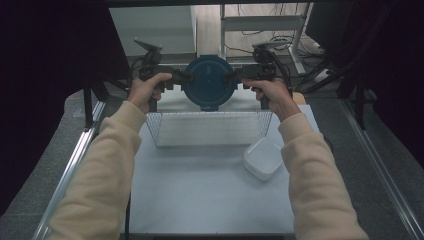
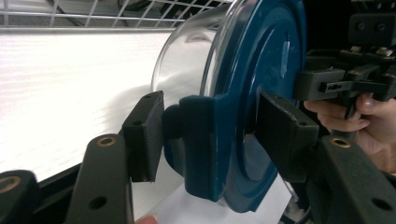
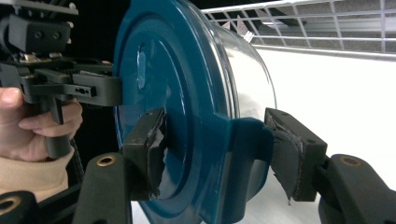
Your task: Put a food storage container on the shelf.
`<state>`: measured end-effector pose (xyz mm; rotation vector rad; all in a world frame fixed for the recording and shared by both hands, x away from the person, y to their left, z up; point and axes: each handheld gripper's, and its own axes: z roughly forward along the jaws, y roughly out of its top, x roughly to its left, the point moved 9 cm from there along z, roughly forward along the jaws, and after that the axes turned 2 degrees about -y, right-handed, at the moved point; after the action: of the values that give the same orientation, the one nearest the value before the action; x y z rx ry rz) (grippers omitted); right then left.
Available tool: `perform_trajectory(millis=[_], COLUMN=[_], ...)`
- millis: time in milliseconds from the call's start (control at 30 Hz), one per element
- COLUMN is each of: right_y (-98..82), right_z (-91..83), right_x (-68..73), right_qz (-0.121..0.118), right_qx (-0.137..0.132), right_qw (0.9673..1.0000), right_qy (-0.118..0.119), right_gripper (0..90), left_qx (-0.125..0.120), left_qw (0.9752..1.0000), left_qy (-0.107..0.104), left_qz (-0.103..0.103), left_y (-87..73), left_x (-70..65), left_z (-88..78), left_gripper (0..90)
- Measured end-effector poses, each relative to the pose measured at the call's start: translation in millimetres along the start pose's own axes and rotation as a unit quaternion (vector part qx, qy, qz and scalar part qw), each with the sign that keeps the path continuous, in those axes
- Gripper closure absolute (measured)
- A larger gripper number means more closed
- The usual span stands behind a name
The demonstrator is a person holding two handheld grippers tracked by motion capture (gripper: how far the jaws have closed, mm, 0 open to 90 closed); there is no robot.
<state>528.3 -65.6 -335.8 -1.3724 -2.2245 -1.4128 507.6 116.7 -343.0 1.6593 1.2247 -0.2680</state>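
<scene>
White surface (image 1: 200,200) runs out from the person, wire basket (image 1: 207,129) across its middle. Round glass container (image 1: 209,82) with blue lid, tipped on its side, lid face toward the person, held up in the air above the basket's far edge. Left gripper (image 1: 176,80) clamps the container's left rim; its pads squeeze the blue lid latch (image 2: 198,140) from both sides. Right gripper (image 1: 241,76) clamps the opposite rim the same way, pads pressed on the other latch (image 3: 243,154). Small white square dish (image 1: 263,158) sits on the surface, near the basket's right corner.
</scene>
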Motion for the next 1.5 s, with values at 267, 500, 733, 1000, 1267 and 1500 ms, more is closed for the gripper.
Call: perform_trajectory(millis=[267, 500, 733, 1000, 1267, 1500], right_y=[9.4, 12.6, 12.2, 19.6, 7.3, -25.9], right_z=[13.2, 21.7, 25.3, 14.9, -16.7, -47.5], right_x=[-15.3, -25.7, -31.1, -18.9, -1.7, -4.8], right_qz=[0.052, 0.095, 0.112, 0.046, -0.04, -0.094], right_qx=[0.011, 0.013, 0.01, -0.047, -0.053, -0.062], right_qw=[0.9986, 0.9954, 0.9937, 0.9955, 0.9929, 0.9864], right_qy=[0.006, 0.002, 0.002, -0.069, -0.099, -0.12], right_gripper=[36.5, 34.6, 33.1, 15.9, 13.7, 15.1], left_qx=[-0.003, -0.007, -0.015, -0.048, -0.074, -0.072], left_qw=[0.9991, 0.9975, 0.9967, 0.9984, 0.9958, 0.99], left_qy=[-0.008, -0.024, -0.031, 0.014, 0.043, 0.065], left_qz=[-0.041, -0.067, -0.073, -0.028, 0.032, 0.102], left_y=[9.5, 12.6, 11.7, 12.2, 2.4, -38.6], left_x=[14.4, 25.6, 29.5, 24.7, 7.9, -7.1], left_z=[11.4, 18.7, 23.3, 18.6, -10.0, -30.1], left_gripper=[41.4, 39.5, 37.4, 27.8, 23.3, 23.8])
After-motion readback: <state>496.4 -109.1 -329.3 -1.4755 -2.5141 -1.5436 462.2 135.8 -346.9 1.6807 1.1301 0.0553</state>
